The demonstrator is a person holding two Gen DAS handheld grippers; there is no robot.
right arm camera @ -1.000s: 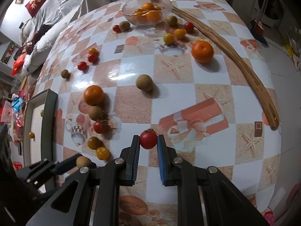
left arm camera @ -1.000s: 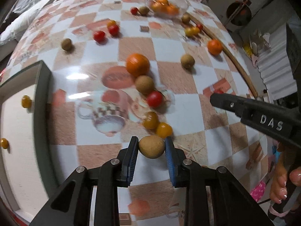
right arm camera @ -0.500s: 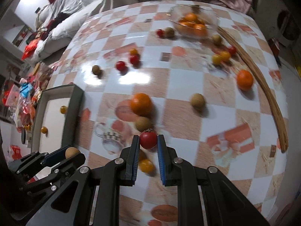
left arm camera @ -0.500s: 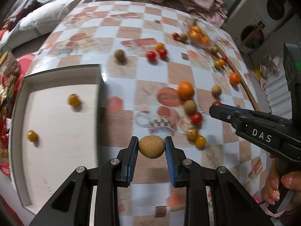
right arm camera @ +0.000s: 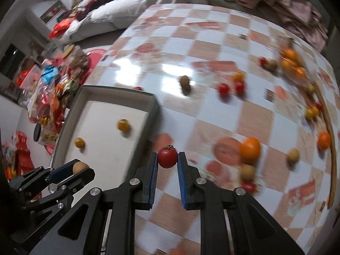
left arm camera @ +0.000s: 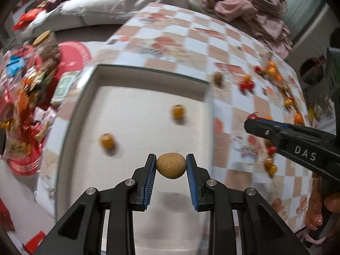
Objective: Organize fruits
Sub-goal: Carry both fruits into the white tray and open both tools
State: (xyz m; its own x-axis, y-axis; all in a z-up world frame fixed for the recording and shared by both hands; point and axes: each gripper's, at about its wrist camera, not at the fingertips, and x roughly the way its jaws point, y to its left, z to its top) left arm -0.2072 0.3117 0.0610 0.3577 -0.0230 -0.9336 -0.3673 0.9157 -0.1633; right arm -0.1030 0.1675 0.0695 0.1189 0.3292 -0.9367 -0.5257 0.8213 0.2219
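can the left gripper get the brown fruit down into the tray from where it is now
Probably yes: the left gripper, jaws shut on the brown fruit, hangs over the tray. Only two small orange fruits lie farther in.

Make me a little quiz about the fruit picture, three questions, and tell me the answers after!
1. True or false: the left hand-held gripper holds a brown round fruit.
2. What colour is the small tomato in the right hand-held gripper?
3. How many yellow fruits lie in the white tray? A) none B) two C) five

Key: 1 true. 2 red. 3 B: one yellow fruit, another.
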